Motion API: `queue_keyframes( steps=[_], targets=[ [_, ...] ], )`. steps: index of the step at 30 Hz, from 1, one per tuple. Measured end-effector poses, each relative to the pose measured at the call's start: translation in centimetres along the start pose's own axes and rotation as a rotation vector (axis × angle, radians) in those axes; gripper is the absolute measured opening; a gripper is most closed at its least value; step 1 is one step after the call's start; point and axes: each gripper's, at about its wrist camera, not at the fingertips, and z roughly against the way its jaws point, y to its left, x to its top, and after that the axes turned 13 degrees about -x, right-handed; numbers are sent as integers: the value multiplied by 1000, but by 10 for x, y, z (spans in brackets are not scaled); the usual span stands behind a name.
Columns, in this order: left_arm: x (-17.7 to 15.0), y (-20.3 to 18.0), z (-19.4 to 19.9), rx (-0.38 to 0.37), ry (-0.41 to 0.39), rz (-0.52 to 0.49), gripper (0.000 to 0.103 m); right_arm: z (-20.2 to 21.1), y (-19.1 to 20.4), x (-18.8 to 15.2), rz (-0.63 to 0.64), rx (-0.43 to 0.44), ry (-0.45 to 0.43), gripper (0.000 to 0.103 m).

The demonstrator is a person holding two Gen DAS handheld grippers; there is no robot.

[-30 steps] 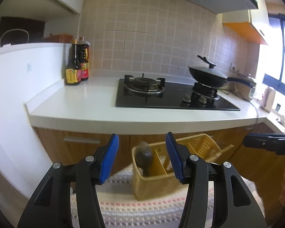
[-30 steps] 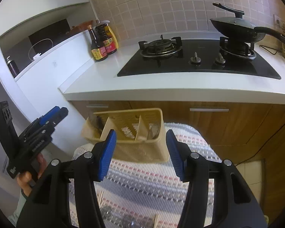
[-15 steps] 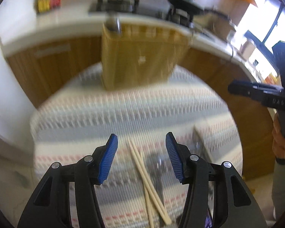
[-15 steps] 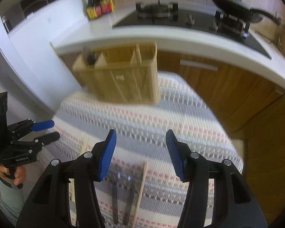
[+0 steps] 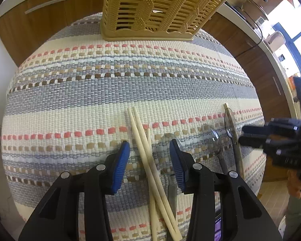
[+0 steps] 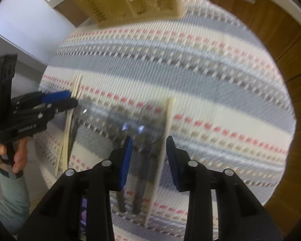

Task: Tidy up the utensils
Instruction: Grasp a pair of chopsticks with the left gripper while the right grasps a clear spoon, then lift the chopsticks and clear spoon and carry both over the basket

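Pale wooden chopsticks (image 5: pixel 148 154) lie on a striped woven mat (image 5: pixel 90 92). My left gripper (image 5: pixel 149 152) is open and empty, its jaws either side of them just above the mat. Clear spoons (image 5: pixel 215 142) and another chopstick (image 5: pixel 237 152) lie to the right. My right gripper (image 6: pixel 149 150) is open and empty over the spoons (image 6: pixel 138 132) and a single chopstick (image 6: pixel 160 152); that view is blurred. The yellow utensil basket (image 5: pixel 154 14) stands at the mat's far edge, also in the right wrist view (image 6: pixel 130 2).
Wooden cabinet fronts (image 5: pixel 44 14) and a white counter edge lie behind the basket. The other hand-held gripper shows at the right in the left view (image 5: pixel 275 138) and at the left in the right view (image 6: pixel 30 112).
Both grippers have tilted down from the counter and stove and come low over the mat. The utensils now lie between their open jaws.
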Motion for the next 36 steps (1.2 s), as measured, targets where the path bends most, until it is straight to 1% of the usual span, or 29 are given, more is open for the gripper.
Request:
queue_keyframes(
  steps=[2, 5, 7, 11, 13, 14, 16, 19, 21, 22, 24, 26, 28, 30, 33, 36],
  targets=[
    [3, -1, -2, 2, 2, 0, 37, -3, 6, -1, 14, -28, 11, 26],
    [6, 0, -1, 1, 6, 2, 35, -10, 11, -1, 28, -26, 30, 26],
    [11, -1, -3, 6, 8, 3, 35, -15, 16, -1, 33, -43, 38, 25],
    [11, -5, -6, 33, 13, -5, 35, -20, 27, -2, 53, -91, 31, 19],
    [12, -11, -9, 65, 15, -23, 33, -22, 32, -3, 59, -115, 28, 15],
    [11, -16, -12, 96, 18, -39, 29, -22, 35, -4, 69, -133, 24, 13],
    [11, -22, -16, 144, 21, -64, 26, -21, 36, -4, 75, -147, 20, 12],
    [11, -31, -21, 194, 24, -72, 25, -21, 38, -3, 78, -158, 18, 11],
    [11, -37, -25, 247, 29, -93, 20, -20, 39, -4, 76, -161, 19, 10],
    [11, -36, -27, 273, 28, -101, 15, -20, 39, -4, 76, -163, 18, 10],
    [11, -37, -28, 289, 26, -108, 11, -20, 37, -5, 77, -160, 17, 9],
    [9, -38, -26, 273, 16, -100, 10, -18, 37, -6, 74, -147, 8, 9],
    [8, -35, -21, 241, 5, -84, 10, -14, 32, -9, 67, -136, -6, 9],
    [8, -37, -14, 230, -19, -91, 10, -8, 27, -10, 57, -119, -21, 9],
    [4, -39, 0, 197, -57, -90, 10, 5, 20, -10, 42, -71, -63, 9],
    [5, -46, 24, 147, -135, -102, 10, 22, 13, -8, 34, -26, -119, 9]
  ],
)
